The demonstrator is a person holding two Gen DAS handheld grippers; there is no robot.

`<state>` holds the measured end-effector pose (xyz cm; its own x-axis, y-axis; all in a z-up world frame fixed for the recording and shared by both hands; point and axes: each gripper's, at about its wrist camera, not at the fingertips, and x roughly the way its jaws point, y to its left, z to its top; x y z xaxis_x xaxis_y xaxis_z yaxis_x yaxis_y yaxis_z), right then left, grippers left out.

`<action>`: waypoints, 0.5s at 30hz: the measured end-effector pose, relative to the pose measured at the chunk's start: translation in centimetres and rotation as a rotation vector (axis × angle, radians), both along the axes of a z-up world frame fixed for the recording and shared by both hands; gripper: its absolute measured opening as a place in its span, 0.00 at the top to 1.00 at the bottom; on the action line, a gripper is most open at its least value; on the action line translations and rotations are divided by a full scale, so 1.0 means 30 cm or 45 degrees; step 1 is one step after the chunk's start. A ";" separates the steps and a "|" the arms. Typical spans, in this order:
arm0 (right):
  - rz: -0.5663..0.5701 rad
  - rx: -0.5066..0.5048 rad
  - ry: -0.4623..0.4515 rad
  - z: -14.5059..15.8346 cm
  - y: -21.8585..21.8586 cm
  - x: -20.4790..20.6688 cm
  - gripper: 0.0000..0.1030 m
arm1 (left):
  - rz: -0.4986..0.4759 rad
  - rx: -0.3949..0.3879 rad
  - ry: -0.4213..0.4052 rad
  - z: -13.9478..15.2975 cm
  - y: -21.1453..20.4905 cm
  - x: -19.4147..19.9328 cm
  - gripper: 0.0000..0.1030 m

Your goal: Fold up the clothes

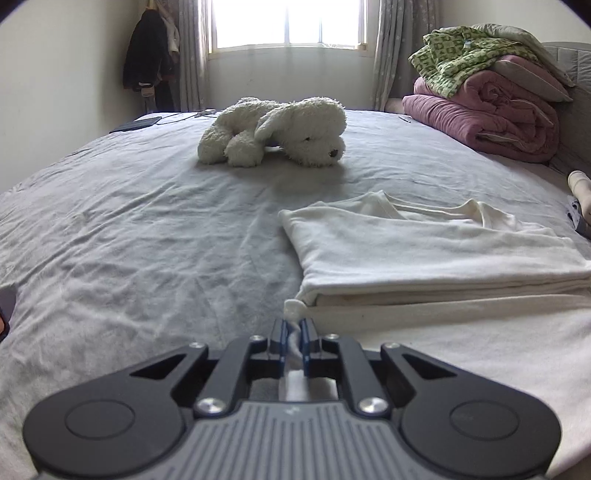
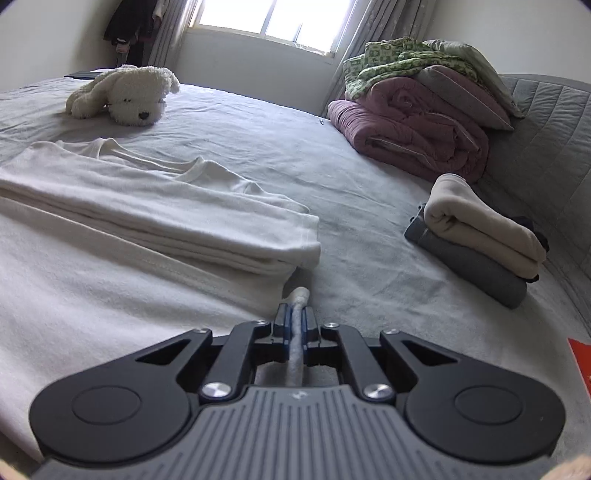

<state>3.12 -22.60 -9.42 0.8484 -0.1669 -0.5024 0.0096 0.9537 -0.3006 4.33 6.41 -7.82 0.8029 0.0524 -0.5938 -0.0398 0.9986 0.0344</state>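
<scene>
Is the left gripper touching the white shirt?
Touching. The left wrist view shows the left gripper pinching a corner of the white shirt between its pads.

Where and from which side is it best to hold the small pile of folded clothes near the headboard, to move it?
Probably grip the folded pile at its rounded fold end, which faces the open sheet, coming in low from that side. The grey garment lies under the beige one, so the fingers should close over both layers. The headboard blocks the far side.

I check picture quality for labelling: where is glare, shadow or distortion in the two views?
Left wrist view: the bright window is overexposed; the white plush dog casts a soft shadow toward the camera. Right wrist view: the window also glares; fisheye bends the grey padded headboard; corners are dark.
</scene>
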 end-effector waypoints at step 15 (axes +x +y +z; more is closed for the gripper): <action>0.109 0.176 -0.061 0.080 0.044 -0.050 0.65 | -0.155 -0.001 -0.116 0.035 -0.068 -0.068 0.66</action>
